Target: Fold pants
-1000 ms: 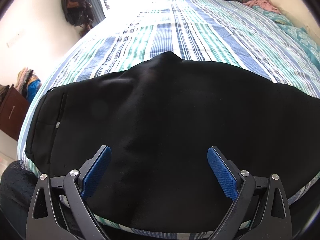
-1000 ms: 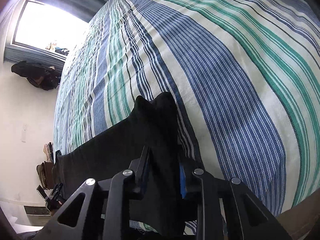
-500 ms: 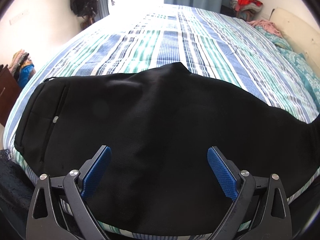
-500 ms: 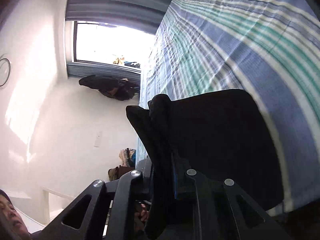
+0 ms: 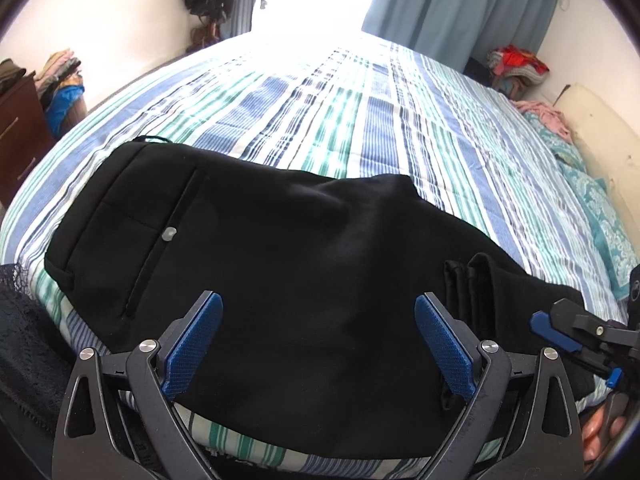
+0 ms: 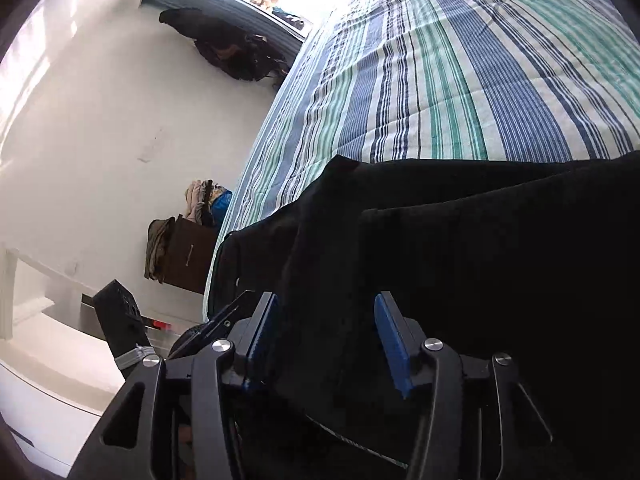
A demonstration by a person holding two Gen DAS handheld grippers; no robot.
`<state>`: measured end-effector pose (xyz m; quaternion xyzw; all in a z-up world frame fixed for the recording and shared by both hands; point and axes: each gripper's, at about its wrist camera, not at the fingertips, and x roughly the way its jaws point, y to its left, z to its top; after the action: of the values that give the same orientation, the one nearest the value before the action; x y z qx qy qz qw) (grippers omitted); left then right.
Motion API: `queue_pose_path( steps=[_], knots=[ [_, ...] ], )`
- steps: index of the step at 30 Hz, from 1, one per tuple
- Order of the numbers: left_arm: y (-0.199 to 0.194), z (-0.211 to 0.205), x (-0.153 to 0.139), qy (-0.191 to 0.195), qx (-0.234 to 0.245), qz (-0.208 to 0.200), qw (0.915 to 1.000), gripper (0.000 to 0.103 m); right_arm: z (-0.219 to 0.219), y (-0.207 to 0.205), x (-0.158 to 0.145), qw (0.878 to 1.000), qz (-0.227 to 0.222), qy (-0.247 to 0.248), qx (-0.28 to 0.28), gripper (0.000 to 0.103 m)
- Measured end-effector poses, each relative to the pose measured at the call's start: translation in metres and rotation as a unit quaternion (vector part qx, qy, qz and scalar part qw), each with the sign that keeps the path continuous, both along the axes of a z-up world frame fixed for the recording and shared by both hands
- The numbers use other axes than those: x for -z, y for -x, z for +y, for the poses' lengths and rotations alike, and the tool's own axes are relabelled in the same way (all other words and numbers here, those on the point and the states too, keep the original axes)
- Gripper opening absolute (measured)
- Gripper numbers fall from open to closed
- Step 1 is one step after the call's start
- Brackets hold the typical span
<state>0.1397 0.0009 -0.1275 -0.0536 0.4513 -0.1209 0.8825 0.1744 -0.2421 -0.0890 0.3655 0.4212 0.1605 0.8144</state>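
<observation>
Black pants (image 5: 280,260) lie across the near edge of a striped bed (image 5: 360,100), waistband and pocket button to the left. The leg ends (image 5: 468,280) are folded back onto the pants at the right. My left gripper (image 5: 318,308) hovers open over the middle of the pants with nothing between its blue pads. My right gripper (image 6: 326,304) is opening; the black cloth (image 6: 480,260) still hangs between its jaws, and the right pad stands clear of it. The right gripper (image 5: 560,332) also shows at the right edge of the left wrist view.
A brown dresser (image 5: 16,140) with piled clothes stands left of the bed. A teal pillow (image 5: 608,220) and headboard are at the right. Blue curtains (image 5: 460,8) hang beyond the bed's far end. A person's fingers (image 5: 600,428) hold the right gripper.
The right gripper carried the leg ends across and over onto the pants, then its jaws spread apart. The left gripper stayed open and shifted slightly over the pants.
</observation>
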Motion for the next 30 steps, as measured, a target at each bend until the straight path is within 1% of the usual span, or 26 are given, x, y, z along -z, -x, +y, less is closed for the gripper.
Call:
queue_pose_path(
  steps=[1, 2, 4, 6, 7, 8, 9, 10, 11, 12, 13, 14, 15, 16, 18, 20, 21, 22, 23, 24, 25, 26, 27, 28, 29, 30],
  knots=[
    [0.003, -0.002, -0.004, 0.005, 0.011, -0.006, 0.9999, 0.098, -0.006, 0.009, -0.01, 1.0, -0.018, 0.024, 0.006, 0.057],
    [0.007, -0.008, -0.008, 0.012, 0.031, -0.013, 0.9994, 0.098, -0.017, 0.022, -0.021, 0.998, -0.034, 0.05, 0.019, 0.067],
    [0.018, -0.03, -0.016, 0.027, 0.099, -0.025, 0.9944, 0.096, -0.045, 0.051, -0.036, 0.99, -0.061, 0.109, 0.059, 0.082],
    [0.032, -0.061, -0.021, 0.027, 0.173, -0.032, 0.984, 0.09, -0.076, 0.088, -0.043, 0.98, -0.074, 0.157, 0.101, 0.084],
    [0.037, -0.077, -0.019, 0.015, 0.202, -0.03, 0.9788, 0.081, -0.092, 0.102, -0.043, 0.976, -0.072, 0.17, 0.118, 0.084],
    [0.041, -0.092, -0.015, -0.002, 0.221, -0.024, 0.9749, 0.074, -0.106, 0.114, -0.043, 0.972, -0.067, 0.178, 0.136, 0.084],
    [0.043, -0.104, -0.009, -0.018, 0.231, -0.016, 0.9727, 0.073, -0.12, 0.122, -0.041, 0.969, -0.061, 0.181, 0.155, 0.084],
    [0.043, -0.114, -0.003, -0.035, 0.231, -0.009, 0.9723, 0.073, -0.129, 0.132, -0.038, 0.968, -0.055, 0.175, 0.174, 0.084],
    [0.041, -0.12, 0.003, -0.047, 0.227, -0.002, 0.9728, 0.073, -0.142, 0.149, -0.037, 0.968, -0.052, 0.157, 0.19, 0.084],
    [0.039, -0.124, 0.008, -0.052, 0.223, 0.007, 0.9733, 0.073, -0.148, 0.157, -0.037, 0.967, -0.057, 0.142, 0.203, 0.084],
    [0.036, -0.126, 0.012, -0.053, 0.22, 0.017, 0.9739, 0.068, -0.15, 0.16, -0.039, 0.965, -0.066, 0.139, 0.212, 0.084],
    [0.034, -0.127, 0.016, -0.056, 0.217, 0.027, 0.9742, 0.045, -0.151, 0.163, -0.042, 0.963, -0.073, 0.147, 0.215, 0.084],
    [0.034, -0.127, 0.02, -0.064, 0.213, 0.037, 0.9742, 0.027, -0.15, 0.165, -0.044, 0.961, -0.079, 0.158, 0.213, 0.084],
    [0.033, -0.126, 0.022, -0.076, 0.205, 0.042, 0.9749, 0.011, -0.149, 0.161, -0.044, 0.961, -0.078, 0.167, 0.208, 0.084],
    [0.034, -0.116, 0.019, -0.07, 0.189, 0.046, 0.9784, 0.006, -0.15, 0.156, -0.044, 0.963, -0.07, 0.17, 0.199, 0.084],
    [0.035, -0.107, 0.015, -0.07, 0.174, 0.043, 0.9813, 0.006, -0.15, 0.15, -0.043, 0.971, -0.08, 0.132, 0.18, 0.084],
    [0.036, -0.105, 0.016, -0.075, 0.175, 0.041, 0.9808, 0.006, -0.151, 0.146, -0.039, 0.976, -0.083, 0.107, 0.17, 0.086],
    [0.036, -0.107, 0.02, -0.084, 0.181, 0.04, 0.9792, 0.009, -0.15, 0.142, -0.033, 0.981, -0.076, 0.081, 0.159, 0.097],
    [0.037, -0.108, 0.023, -0.097, 0.183, 0.036, 0.9776, 0.017, -0.15, 0.134, -0.019, 0.986, -0.054, 0.051, 0.146, 0.103],
    [0.039, -0.109, 0.025, -0.102, 0.184, 0.029, 0.9772, 0.018, -0.15, 0.124, 0.003, 0.991, -0.008, 0.019, 0.133, 0.103],
    [0.039, -0.108, 0.024, -0.101, 0.183, 0.024, 0.9777, 0.027, -0.149, 0.114, 0.029, 0.99, 0.056, 0.001, 0.127, 0.101],
    [0.04, -0.107, 0.022, -0.1, 0.182, 0.024, 0.9778, 0.046, -0.15, 0.112, 0.041, 0.988, 0.083, -0.003, 0.133, 0.096],
    [0.04, -0.105, 0.018, -0.095, 0.181, 0.023, 0.9786, 0.056, -0.153, 0.115, 0.032, 0.988, 0.063, 0.0, 0.144, 0.096],
    [0.042, -0.1, 0.013, -0.083, 0.178, 0.015, 0.9804, 0.069, -0.156, 0.116, 0.019, 0.988, 0.043, -0.005, 0.145, 0.096],
    [0.044, -0.095, 0.008, -0.07, 0.176, 0.005, 0.982, 0.075, -0.161, 0.117, 0.004, 0.989, 0.017, -0.013, 0.146, 0.096],
    [0.045, -0.091, 0.005, -0.059, 0.176, -0.001, 0.9825, 0.078, -0.168, 0.116, -0.011, 0.988, -0.006, -0.016, 0.152, 0.096]
  ],
)
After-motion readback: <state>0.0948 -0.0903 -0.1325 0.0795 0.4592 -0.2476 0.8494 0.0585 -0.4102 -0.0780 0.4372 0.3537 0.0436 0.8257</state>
